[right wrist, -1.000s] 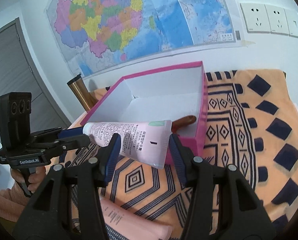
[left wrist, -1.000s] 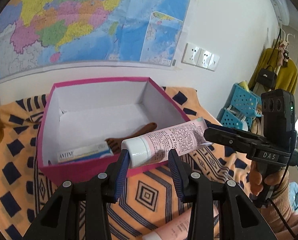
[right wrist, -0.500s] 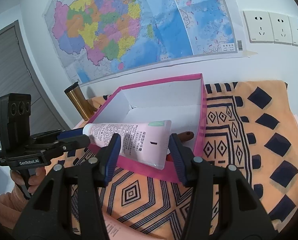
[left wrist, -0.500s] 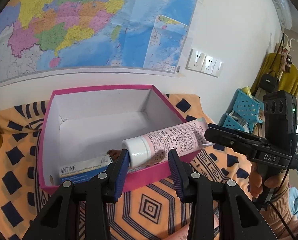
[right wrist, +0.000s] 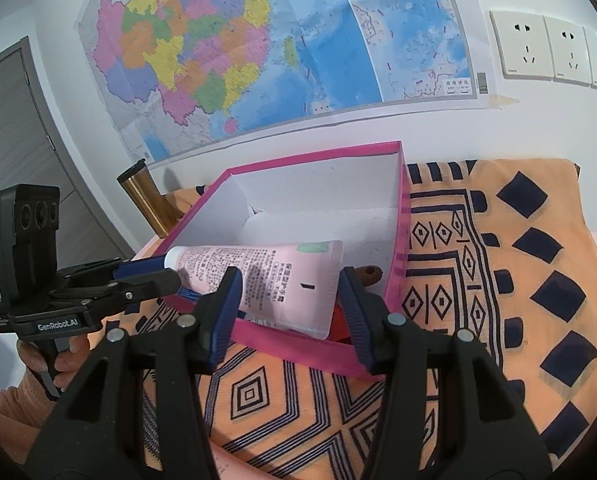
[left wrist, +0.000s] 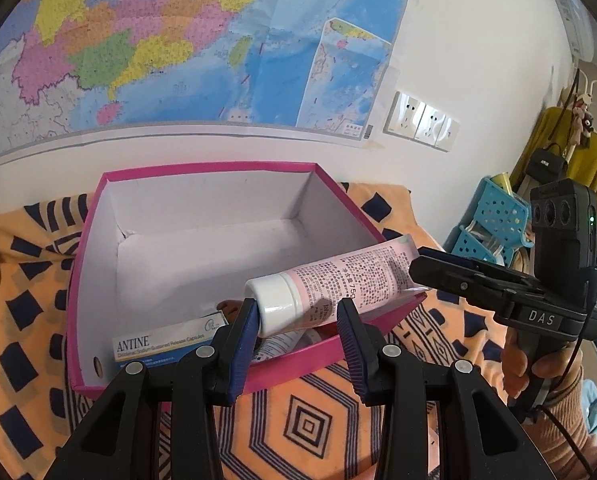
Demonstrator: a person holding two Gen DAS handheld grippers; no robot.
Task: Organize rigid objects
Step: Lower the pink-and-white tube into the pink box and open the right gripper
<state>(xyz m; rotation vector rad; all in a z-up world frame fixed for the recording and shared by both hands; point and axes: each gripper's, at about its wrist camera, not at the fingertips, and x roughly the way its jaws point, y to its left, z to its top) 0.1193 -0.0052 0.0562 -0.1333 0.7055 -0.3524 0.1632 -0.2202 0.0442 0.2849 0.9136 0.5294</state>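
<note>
The left gripper (left wrist: 296,322) is closed on the white cap end of a pink tube (left wrist: 338,288), with its blue pads pressing on either side of the cap. The right gripper (right wrist: 290,300) is closed on the flat crimped end of the same tube (right wrist: 266,276), so the tube hangs level between the two. In the left wrist view the right gripper (left wrist: 414,264) comes in from the right edge, held by a hand (left wrist: 538,364) in a peach sleeve. In the right wrist view the left gripper (right wrist: 166,272) comes in from the left edge.

The tube hangs over the near wall of a pink box (left wrist: 290,368) with a white inside. The box sits on an orange cloth (right wrist: 498,280) with dark blue diamonds, towards the cloth's far edge by the wall. The tube's cap end is over the near part of the box; its crimped end reaches over the box's near right corner.

Inside the box, along the near wall, lies a white and blue carton (left wrist: 166,346) printed ANTINE. A brown wooden piece (right wrist: 368,272) shows behind the tube, partly hidden. Something white with print lies under the tube, too hidden to tell what it is.

A gold cylinder (right wrist: 146,196) stands just beyond the box's far left corner. A map (right wrist: 258,48) and wall sockets (right wrist: 546,52) are on the wall behind.
</note>
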